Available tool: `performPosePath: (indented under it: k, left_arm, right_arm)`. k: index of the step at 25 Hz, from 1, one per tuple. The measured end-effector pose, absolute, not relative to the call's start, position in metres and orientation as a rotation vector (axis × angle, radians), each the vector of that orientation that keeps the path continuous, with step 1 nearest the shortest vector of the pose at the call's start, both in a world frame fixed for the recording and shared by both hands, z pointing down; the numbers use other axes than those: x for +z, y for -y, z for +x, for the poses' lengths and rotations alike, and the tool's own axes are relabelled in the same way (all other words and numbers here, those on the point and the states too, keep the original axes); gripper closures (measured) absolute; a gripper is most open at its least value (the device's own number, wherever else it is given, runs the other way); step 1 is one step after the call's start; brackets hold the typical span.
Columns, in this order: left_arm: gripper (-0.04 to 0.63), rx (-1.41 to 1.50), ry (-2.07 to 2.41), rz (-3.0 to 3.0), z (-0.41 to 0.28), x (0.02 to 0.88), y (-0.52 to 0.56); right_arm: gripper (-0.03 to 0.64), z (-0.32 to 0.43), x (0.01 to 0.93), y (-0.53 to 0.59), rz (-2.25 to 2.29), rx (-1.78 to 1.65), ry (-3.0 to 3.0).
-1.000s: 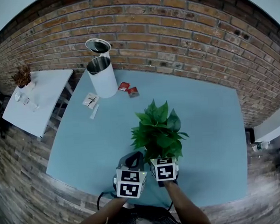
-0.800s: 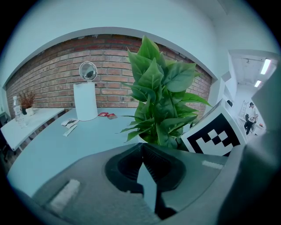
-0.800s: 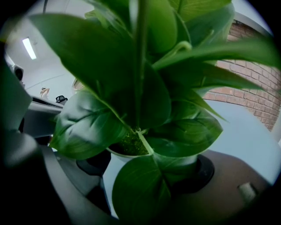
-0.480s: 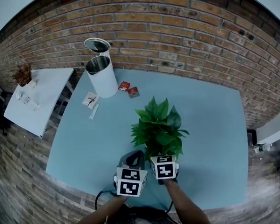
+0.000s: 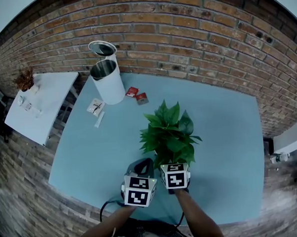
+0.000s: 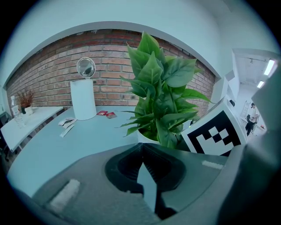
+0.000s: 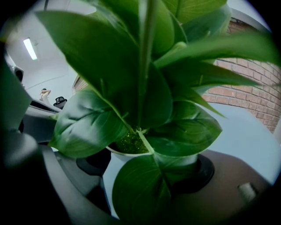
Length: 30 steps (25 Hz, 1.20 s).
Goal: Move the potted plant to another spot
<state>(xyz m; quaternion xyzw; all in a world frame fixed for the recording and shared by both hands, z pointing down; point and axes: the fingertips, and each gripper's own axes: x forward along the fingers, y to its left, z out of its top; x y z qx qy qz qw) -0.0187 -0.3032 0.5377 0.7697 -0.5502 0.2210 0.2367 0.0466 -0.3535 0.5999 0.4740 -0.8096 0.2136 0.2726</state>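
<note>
We note potted plant (image 5: 168, 134): glossy green leaves, paler veins, white pot, speckled green fill at rim. Table (image 5: 86, 159) flat pale blue-green. Wall (image 5: 193, 32) red-brown brick, light mortar grid. Bin (image 5: 107, 83) white outside, silver inside; lid (image 5: 103, 47) silver. Sachets (image 5: 136, 94) red; packets (image 5: 96, 106) white with dark print. Side table (image 5: 47, 104) white; dried plant (image 5: 23, 79) rusty brown. Left gripper (image 6: 142, 163) grey, right gripper (image 7: 151, 173) dark grey. Left cube (image 5: 139, 191) and right cube (image 5: 175, 176) white with black squares.
</note>
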Motion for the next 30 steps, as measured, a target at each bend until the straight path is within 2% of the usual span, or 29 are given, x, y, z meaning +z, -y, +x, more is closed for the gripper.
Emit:
performPosePath:
  k: [30]
  left_arm:
    - [0.595, 0.582, 1.485, 2.109, -0.019, 0.539, 0.304]
  right_arm:
    - [0.175, 0.053, 0.597, 0.360, 1.352, 0.593, 2.173]
